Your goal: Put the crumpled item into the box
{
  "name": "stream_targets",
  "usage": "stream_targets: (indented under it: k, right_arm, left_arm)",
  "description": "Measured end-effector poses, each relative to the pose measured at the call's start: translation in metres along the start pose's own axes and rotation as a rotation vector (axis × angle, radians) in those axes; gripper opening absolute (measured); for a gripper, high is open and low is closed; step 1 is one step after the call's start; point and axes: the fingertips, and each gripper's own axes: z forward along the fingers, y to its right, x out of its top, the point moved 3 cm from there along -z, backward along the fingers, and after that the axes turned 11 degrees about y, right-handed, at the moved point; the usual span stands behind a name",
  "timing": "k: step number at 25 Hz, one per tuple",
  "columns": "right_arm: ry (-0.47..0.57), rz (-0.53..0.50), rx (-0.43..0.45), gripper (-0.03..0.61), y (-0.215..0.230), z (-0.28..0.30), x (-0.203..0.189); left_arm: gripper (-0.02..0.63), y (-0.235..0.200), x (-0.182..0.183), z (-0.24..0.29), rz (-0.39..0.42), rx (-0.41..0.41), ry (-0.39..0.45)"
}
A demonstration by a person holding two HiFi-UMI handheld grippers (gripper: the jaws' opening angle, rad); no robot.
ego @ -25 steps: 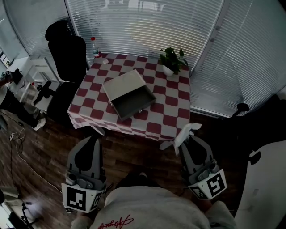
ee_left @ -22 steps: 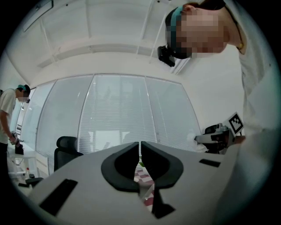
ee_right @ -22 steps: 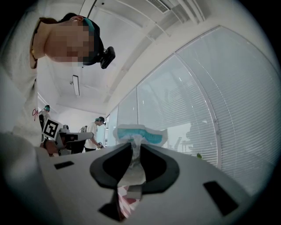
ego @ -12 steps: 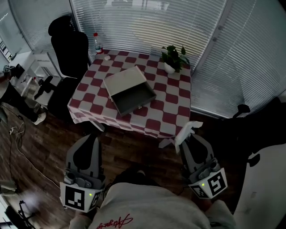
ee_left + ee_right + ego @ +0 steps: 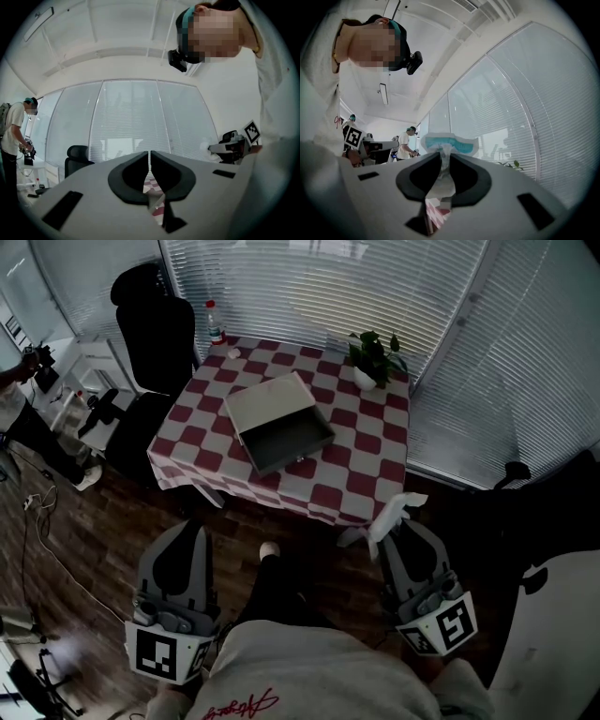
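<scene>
Head view: the right gripper (image 5: 401, 525) carries the crumpled item (image 5: 391, 514), white and limp. The open box (image 5: 289, 439), rigid with a grey hollow, sits askew on the checked table (image 5: 367, 476), well ahead and leftward. Left gripper view: the left gripper (image 5: 150, 158) is closed on nothing. Right gripper view: the jaws pinch a soft, seemingly papery wad with a teal band.

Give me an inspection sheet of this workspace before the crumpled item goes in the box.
Surface: table with checked cloth.
Job's things: box open on the table, looks empty; crumpled item off the table, in the right gripper.
Clutter: potted plant and bottle at the table's far corners.
Grippers: left gripper fingers together, empty; right shut on the item.
Cables: loose cable on the floor, left.
Surroundings: office chair, window blinds.
</scene>
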Motion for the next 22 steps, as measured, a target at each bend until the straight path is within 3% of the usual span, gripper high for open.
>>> stream_targets:
  k: [22]
  right_arm:
    - [0.022, -0.034, -0.029, 0.077, 0.024, 0.041, -0.009]
  left_arm:
    - [0.028, -0.028, -0.019, 0.047, -0.015, -0.035, 0.036]
